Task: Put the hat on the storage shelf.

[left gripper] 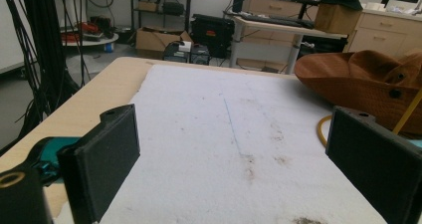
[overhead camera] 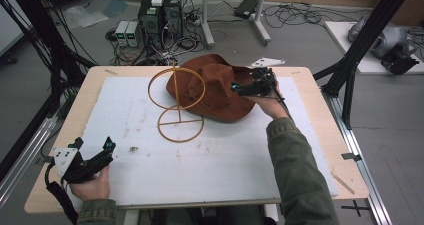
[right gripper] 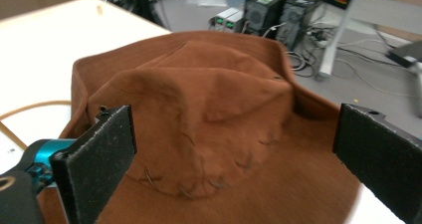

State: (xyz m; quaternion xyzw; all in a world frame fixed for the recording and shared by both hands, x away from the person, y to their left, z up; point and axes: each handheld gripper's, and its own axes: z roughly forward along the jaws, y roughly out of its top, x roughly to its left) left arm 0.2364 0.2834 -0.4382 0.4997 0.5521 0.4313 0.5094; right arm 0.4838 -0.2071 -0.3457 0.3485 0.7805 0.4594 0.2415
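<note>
A brown wide-brimmed hat lies at the far middle of the white mat. A gold wire stand, with an upright ring over a flat ring base, is just left of the hat and overlaps its brim. My right gripper hovers over the hat's right side, open. In the right gripper view the hat's crown sits between the wide-apart jaws. My left gripper rests open near the front left of the mat, holding nothing. The left gripper view shows the hat far off to the right.
The wooden table carries the white mat. Computer towers and cables lie on the floor beyond the far edge. Black frame posts stand at the right and left sides. A grey plate lies near the far edge.
</note>
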